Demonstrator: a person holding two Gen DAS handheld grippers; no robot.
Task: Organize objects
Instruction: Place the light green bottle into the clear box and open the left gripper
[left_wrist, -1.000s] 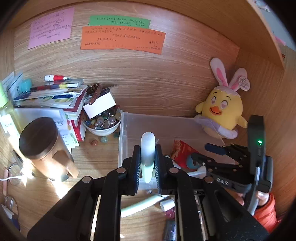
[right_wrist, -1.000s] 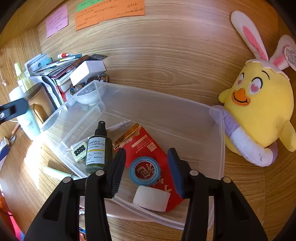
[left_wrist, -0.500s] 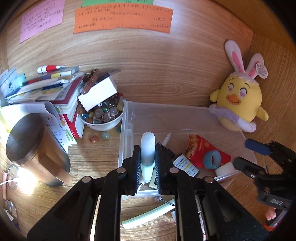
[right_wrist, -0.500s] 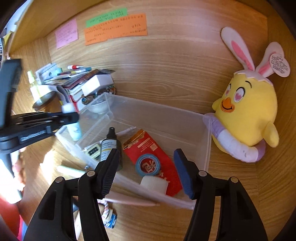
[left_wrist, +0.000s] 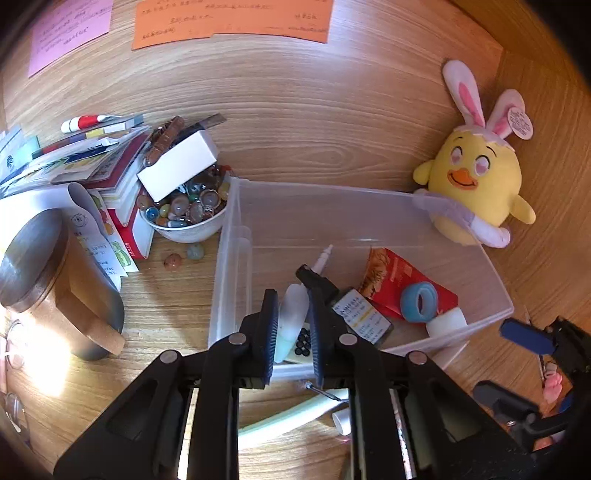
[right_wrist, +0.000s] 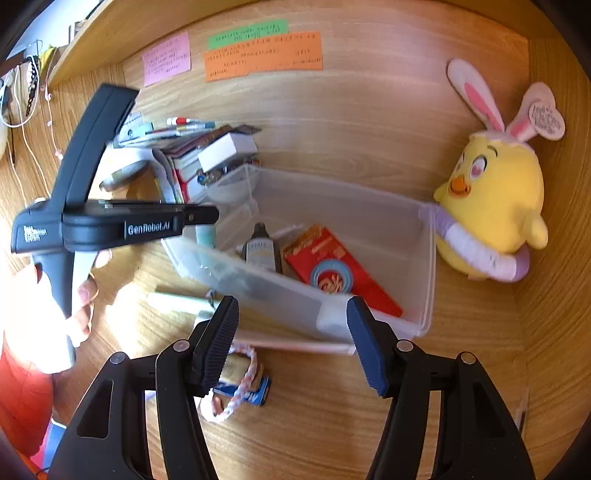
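Carrying a pale green tube (left_wrist: 291, 317) clamped in the left hand-held gripper (left_wrist: 291, 325), the person holds it above the clear bin's (left_wrist: 369, 192) left end; next, release. The right hand-held gripper (right_wrist: 293, 343), jaws apart and empty, hangs over the bin's near wall.

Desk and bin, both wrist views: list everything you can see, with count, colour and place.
clear bin: one, desk centre
pale tube: one, in left tongs, over bin
dark spray bottle: one, in bin
red packet: one, in bin
blue tape roll: one, on packet
white roll: one, bin corner
bowl of stones: one, white, left of bin
plush chick: one, yellow, right of bin
green tube: one, before bin
left tongs: shut on tube
right tongs: open, empty
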